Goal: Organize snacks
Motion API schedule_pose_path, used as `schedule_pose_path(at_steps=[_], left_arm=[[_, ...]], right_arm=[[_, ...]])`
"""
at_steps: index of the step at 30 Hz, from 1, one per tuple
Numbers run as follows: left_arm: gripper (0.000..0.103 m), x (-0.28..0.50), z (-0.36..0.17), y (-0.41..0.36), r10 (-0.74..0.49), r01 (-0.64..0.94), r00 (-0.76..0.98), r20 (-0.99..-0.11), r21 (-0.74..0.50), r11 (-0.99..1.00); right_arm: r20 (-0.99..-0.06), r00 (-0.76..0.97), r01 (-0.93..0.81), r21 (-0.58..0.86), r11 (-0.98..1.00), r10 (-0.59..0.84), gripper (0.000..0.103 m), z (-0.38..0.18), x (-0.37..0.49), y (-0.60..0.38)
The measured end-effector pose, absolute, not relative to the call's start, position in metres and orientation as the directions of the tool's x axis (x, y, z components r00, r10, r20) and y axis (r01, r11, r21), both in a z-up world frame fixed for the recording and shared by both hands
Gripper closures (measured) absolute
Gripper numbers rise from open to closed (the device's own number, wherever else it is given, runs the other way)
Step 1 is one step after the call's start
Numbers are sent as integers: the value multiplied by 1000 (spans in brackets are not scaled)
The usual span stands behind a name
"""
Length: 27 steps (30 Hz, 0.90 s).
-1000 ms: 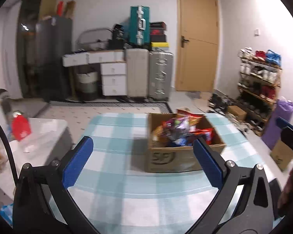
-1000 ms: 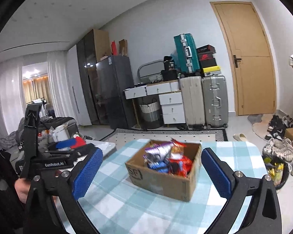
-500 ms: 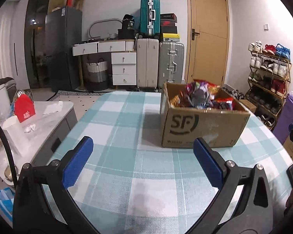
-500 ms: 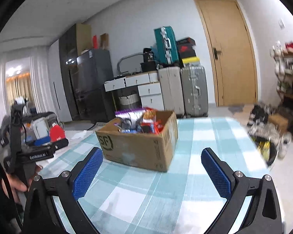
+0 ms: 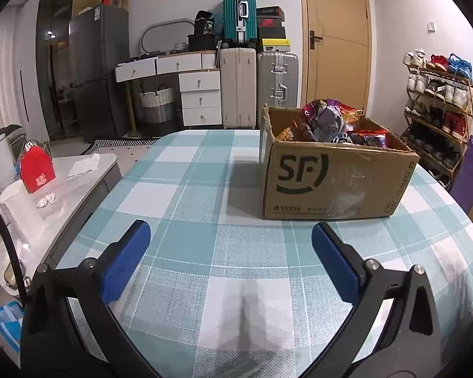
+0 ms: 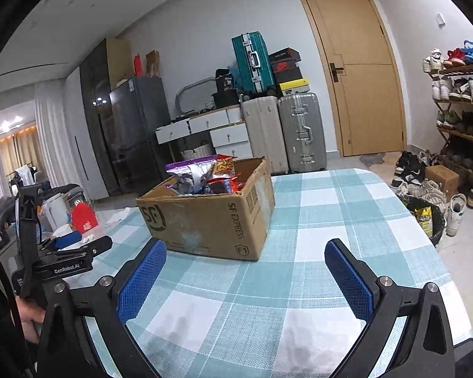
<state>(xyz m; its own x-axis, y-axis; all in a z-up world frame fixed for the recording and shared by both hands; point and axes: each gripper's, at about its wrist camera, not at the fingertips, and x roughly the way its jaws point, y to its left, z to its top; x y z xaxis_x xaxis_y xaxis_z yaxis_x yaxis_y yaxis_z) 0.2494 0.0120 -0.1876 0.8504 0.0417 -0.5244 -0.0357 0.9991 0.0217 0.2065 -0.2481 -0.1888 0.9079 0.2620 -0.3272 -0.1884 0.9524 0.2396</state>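
Note:
A brown SF cardboard box (image 5: 334,182) stands on the teal checked tablecloth (image 5: 205,195), heaped with snack bags (image 5: 324,123). The same box (image 6: 211,217) shows left of centre in the right wrist view, with its snack bags (image 6: 201,174) on top. My left gripper (image 5: 230,242) is open low over the cloth, short of the box and to its left, holding nothing. My right gripper (image 6: 245,263) is open too, just in front of the box's near corner. The left gripper's body (image 6: 63,258) appears at the far left there, held by a hand (image 6: 28,318).
A low white side table (image 5: 63,186) with a red carton (image 5: 36,170) and a white cup (image 5: 22,208) stands left of the table. Suitcases (image 5: 258,85), drawers and a door lie behind. A shoe rack (image 5: 438,100) and a black bin (image 6: 425,220) stand to the right.
Both grippers have dropped lower and come closer to the table, so the box now looks larger and seen from the side. Both stayed open.

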Motion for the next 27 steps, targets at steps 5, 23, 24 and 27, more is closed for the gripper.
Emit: schedule_pose_path(at_steps=[5,23,24,27], left_arm=[[1,250,-186,12,53,-47,850,-524,26,999],[1,237,-180,5,70,-44,875,-479,66,997],[1,237,-179,5,71,-44,877,-475,69,997],[1,235,-178,3,77,-44,883,-464,82,996]], right_arm=[[-321,911,-184,244,952,258,1,-188,205,-249],[-338,901,-191,254,948,272,1,-194,212,-249],[-337,902,-189,254,948,270,1,-194,212,-249],[-334,904,-189,252,949,269,1,-194,211,-248]])
